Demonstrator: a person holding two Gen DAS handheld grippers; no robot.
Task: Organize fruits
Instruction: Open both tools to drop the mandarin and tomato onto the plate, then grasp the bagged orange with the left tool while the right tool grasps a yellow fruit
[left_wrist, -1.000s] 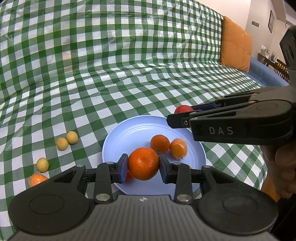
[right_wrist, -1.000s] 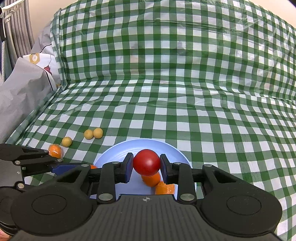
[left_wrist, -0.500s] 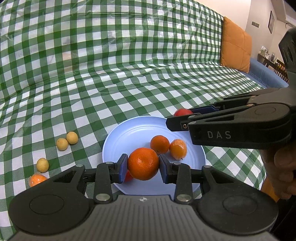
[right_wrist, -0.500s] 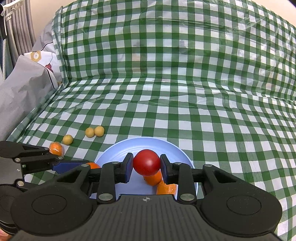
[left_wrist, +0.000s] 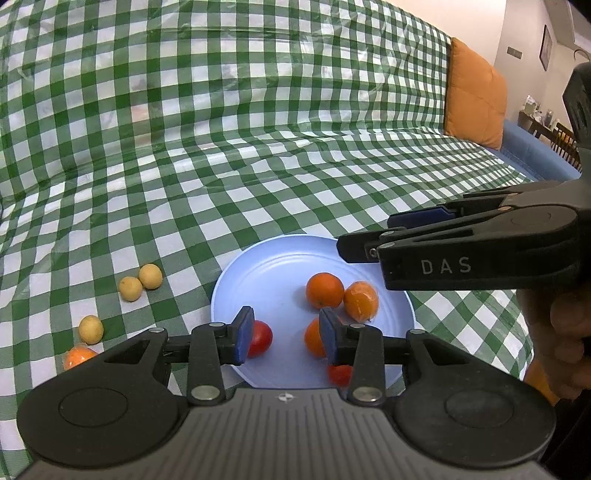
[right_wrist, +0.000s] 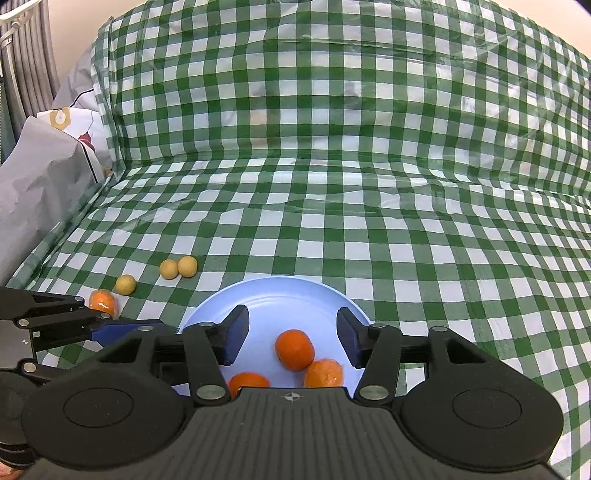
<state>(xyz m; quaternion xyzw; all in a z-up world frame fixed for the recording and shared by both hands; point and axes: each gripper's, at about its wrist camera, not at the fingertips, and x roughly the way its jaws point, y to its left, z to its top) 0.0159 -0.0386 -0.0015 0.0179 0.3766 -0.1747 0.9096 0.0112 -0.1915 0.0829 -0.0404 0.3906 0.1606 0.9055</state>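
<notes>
Both jaws just opened; fruits dropped onto plate (left_wrist: 258, 266).

Fruit-crowded blue plate (left_wrist: 258, 273) under both tongs; open checked cloth (right_wrist: 369, 229) beyond and right.

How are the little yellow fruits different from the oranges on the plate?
The yellow fruits are smaller and pale yellow; the oranges are bigger and bright orange. The yellow fruits lie on the checked cloth left of the plate; the oranges sit on it. Both kinds are round, and no gripper holds either.
</notes>
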